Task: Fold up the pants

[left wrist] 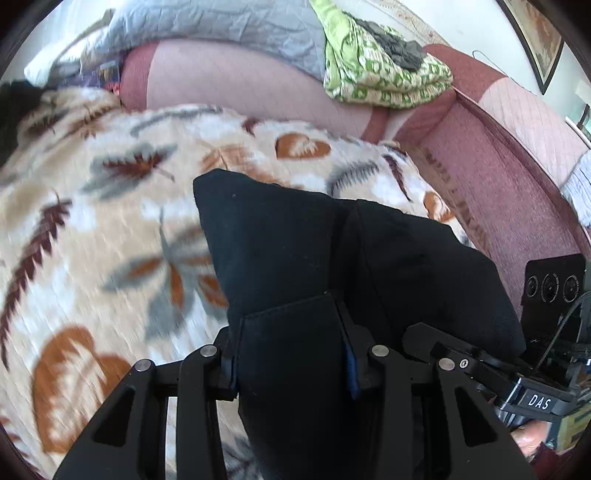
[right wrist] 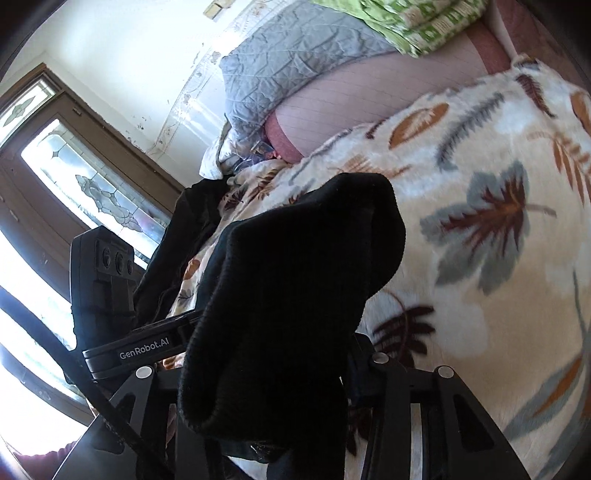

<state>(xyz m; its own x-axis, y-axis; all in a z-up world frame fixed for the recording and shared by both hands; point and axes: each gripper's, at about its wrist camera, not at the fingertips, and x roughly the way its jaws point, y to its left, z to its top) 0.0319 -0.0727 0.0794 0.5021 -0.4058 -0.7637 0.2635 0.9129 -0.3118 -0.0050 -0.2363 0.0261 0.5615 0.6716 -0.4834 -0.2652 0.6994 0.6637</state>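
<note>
The black pants (left wrist: pixel 295 251) hang in both grippers above a leaf-patterned fleece blanket (left wrist: pixel 110 206). My left gripper (left wrist: pixel 291 332) is shut on a hemmed edge of the pants; the cloth covers its fingertips. My right gripper (right wrist: pixel 280 354) is shut on a thick ribbed band of the pants (right wrist: pixel 295 258), which drapes over its fingers and hides them. The right gripper's body shows at the right edge of the left wrist view (left wrist: pixel 546 354), and the left gripper's body shows at the left of the right wrist view (right wrist: pixel 107 295). The two grippers are close together.
The blanket (right wrist: pixel 480 221) covers a pink-red sofa (left wrist: pixel 498 192). A grey quilted pillow (left wrist: pixel 229 26) and a folded green patterned cloth (left wrist: pixel 380 70) lie on the sofa back. More dark clothing (right wrist: pixel 184 229) lies at the blanket's edge near a glass door (right wrist: pixel 85 177).
</note>
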